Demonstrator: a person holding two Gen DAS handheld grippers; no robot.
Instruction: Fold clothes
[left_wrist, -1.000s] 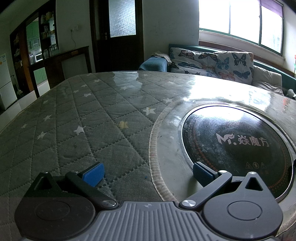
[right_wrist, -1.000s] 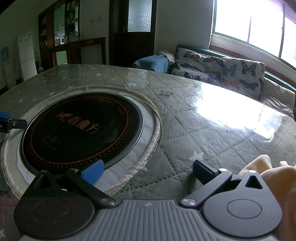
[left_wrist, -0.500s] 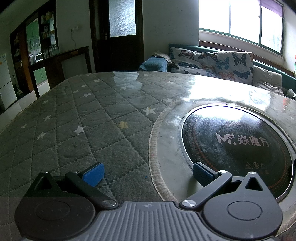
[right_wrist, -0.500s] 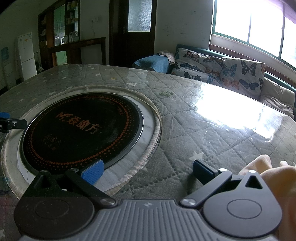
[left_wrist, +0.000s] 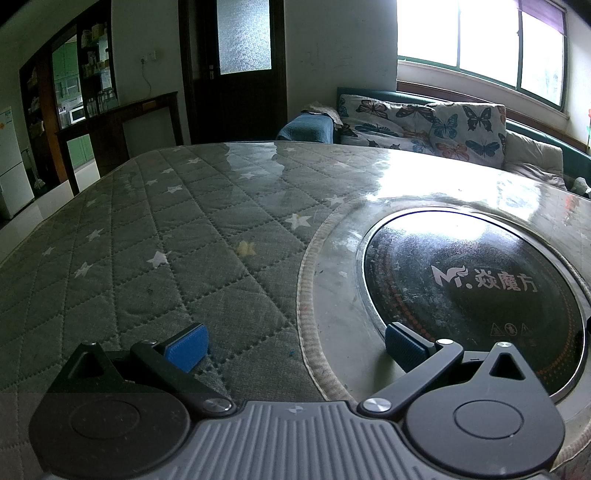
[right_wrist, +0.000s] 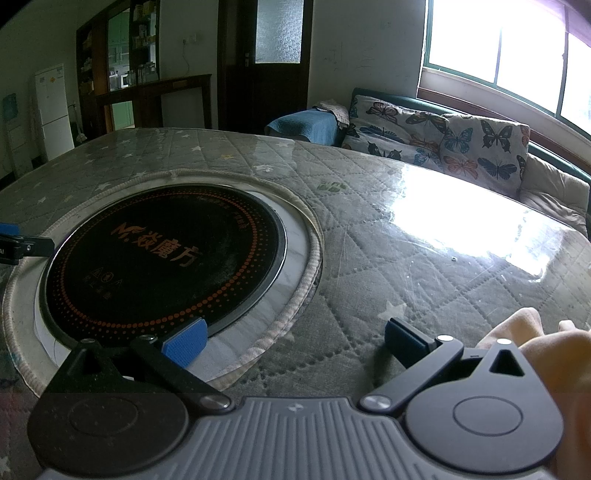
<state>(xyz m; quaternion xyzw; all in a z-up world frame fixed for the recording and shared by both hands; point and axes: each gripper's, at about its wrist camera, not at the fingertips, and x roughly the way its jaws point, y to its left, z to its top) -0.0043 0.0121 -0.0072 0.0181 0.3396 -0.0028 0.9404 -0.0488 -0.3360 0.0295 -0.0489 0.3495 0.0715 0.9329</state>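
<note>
On the table (left_wrist: 155, 229), both hand-held grippers sit low over the quilted grey star-print cover, w/ a clear sheet on top throwing back window glare. Left hand-held gripper (left_wrist: 295, 341): jaws spread wide, nothing between the blue pads, one pad over the quilt, the other over the pale ring round the black round cooktop (left_wrist: 472, 280). Right hand-held gripper (right_wrist: 293, 338): also wide apart, empty, left pad over the cooktop's rim, right pad over the quilt.

What each view gives: left wrist view has the cooktop off to the right, w/ white logo and lettering, plus a long stretch of bare quilt to the left. Right wrist view puts the same cooktop on the left w/ orange dotted rings showing, and at the far left edge a blue pad and black finger of the left gripper pokes in. Only the right view shows the peach-coloured cloth (right_wrist: 554, 354): bunched at the lower right edge, partly behind the right gripper's body, soft rounded folds, not laid flat. It's beside the gripper, not between the pads; can't tell what garment it is.

Background in both: butterfly-print sofa (right_wrist: 443, 136) under the windows, dark door, shelving at left.
</note>
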